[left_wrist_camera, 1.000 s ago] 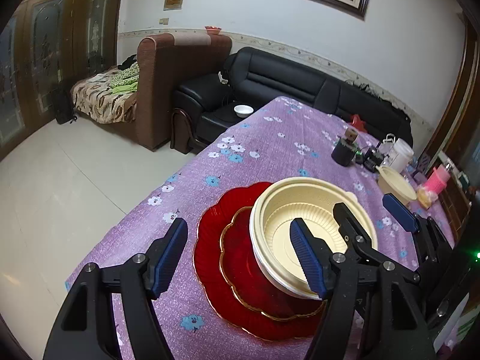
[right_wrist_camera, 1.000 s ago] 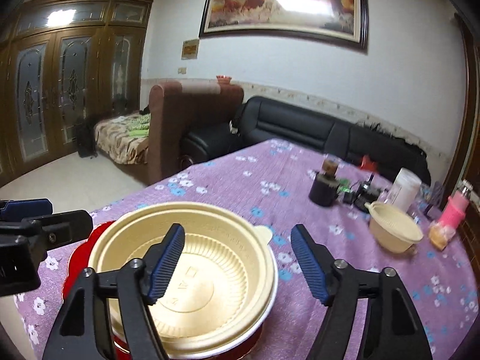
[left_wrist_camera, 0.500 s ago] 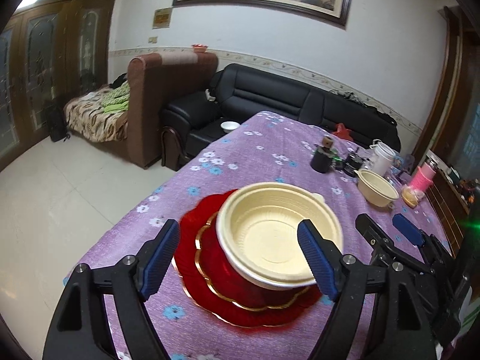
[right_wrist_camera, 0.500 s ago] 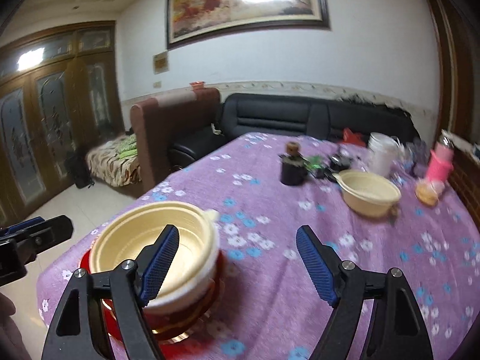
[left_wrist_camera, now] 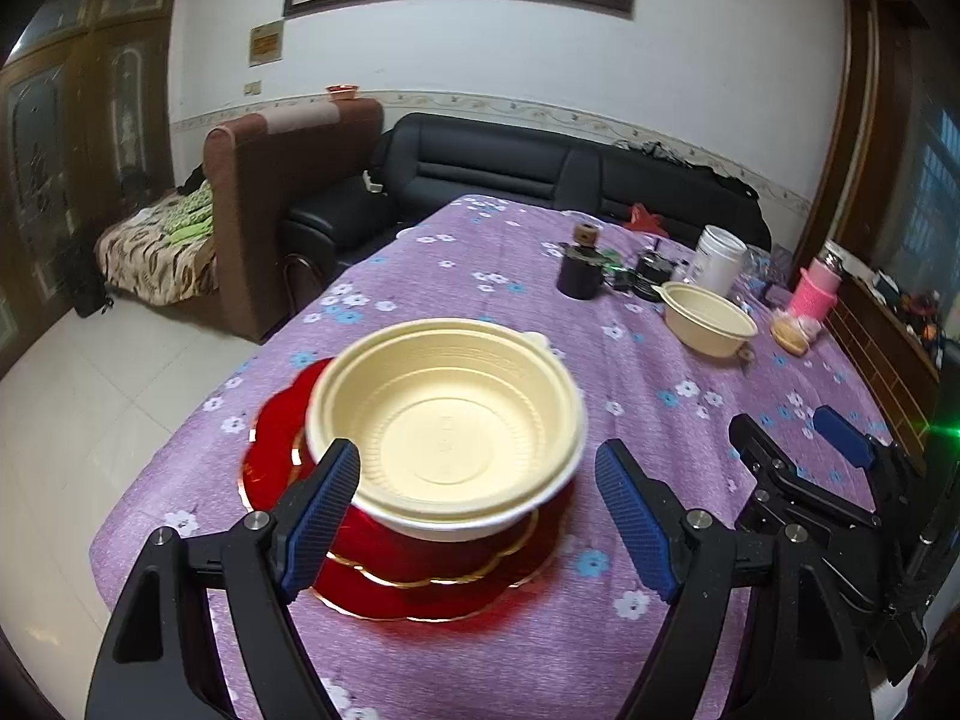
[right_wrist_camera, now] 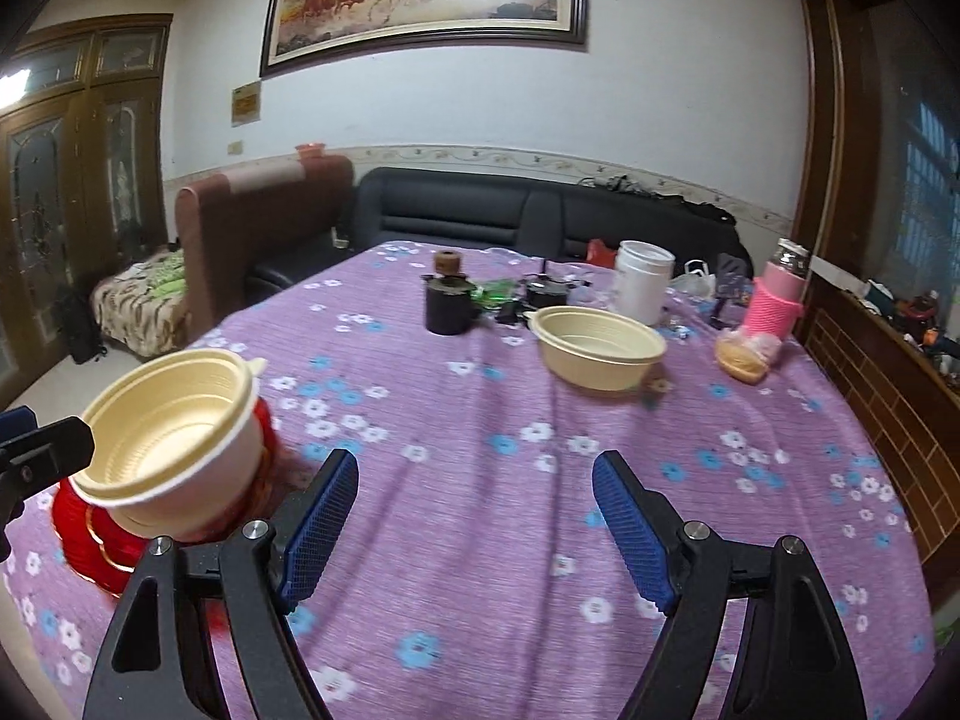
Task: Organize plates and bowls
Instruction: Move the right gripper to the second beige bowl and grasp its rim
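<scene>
A large cream bowl [left_wrist_camera: 444, 420] sits in a small red plate stacked on a bigger red plate [left_wrist_camera: 420, 594] with gold rims, near the table's front left corner. My left gripper [left_wrist_camera: 476, 457] is open just short of the bowl, its blue pads clear of the rim. My right gripper [right_wrist_camera: 474, 480] is open over bare cloth with nothing between its fingers; the bowl [right_wrist_camera: 162, 426] and red plates [right_wrist_camera: 90, 522] lie to its left. A second, smaller cream bowl [right_wrist_camera: 600, 348] stands farther back on the right. Each gripper shows at the edge of the other's view.
A purple flowered cloth [right_wrist_camera: 480, 420] covers the table. At the back stand a black jar [right_wrist_camera: 447, 306], a white canister [right_wrist_camera: 642, 288], a pink bottle [right_wrist_camera: 774, 300] and a wrapped bun [right_wrist_camera: 741, 357]. A black sofa [left_wrist_camera: 540, 168] lies beyond, a wooden sideboard [right_wrist_camera: 870, 372] to the right.
Both grippers drew back from the bowl. The right one swung right, so the bowl now lies at its left. The left jaws spread a little wider.
</scene>
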Action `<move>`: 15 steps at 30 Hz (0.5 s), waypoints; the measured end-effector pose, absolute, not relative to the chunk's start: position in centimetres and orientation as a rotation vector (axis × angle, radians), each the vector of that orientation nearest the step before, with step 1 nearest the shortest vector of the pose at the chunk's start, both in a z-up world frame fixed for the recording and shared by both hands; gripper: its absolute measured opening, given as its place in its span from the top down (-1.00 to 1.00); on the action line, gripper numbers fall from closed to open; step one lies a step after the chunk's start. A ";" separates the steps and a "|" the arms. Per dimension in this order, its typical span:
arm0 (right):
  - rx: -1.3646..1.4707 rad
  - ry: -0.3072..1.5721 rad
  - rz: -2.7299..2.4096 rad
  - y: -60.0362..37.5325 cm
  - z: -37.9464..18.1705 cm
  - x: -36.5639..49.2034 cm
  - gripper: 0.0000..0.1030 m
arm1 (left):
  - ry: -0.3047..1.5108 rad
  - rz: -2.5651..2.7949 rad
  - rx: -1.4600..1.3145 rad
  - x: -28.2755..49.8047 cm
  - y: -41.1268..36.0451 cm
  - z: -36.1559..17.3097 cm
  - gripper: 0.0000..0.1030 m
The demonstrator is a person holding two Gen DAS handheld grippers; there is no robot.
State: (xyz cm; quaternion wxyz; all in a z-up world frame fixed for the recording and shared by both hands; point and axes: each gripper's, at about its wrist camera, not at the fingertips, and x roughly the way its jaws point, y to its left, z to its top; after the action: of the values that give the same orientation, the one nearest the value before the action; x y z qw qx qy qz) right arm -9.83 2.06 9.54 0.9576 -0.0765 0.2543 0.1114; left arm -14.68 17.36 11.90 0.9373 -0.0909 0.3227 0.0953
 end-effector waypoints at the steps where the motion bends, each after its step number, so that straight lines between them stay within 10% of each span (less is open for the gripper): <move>1: -0.160 0.518 0.216 1.7 9.5 -9.8 -0.64 | 0.661 0.189 -0.177 -14.5 16.8 11.9 -0.56; 15: -0.124 0.552 0.111 -4.1 9.3 -8.7 -0.64 | 0.700 0.119 -0.070 -12.7 10.7 11.1 -0.56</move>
State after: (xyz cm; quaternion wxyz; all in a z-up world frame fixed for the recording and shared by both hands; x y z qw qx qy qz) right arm -8.73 -4.13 9.33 0.9587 -0.0614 0.2721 0.0548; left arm -12.72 10.68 11.15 0.9371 -0.0343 0.3426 0.0581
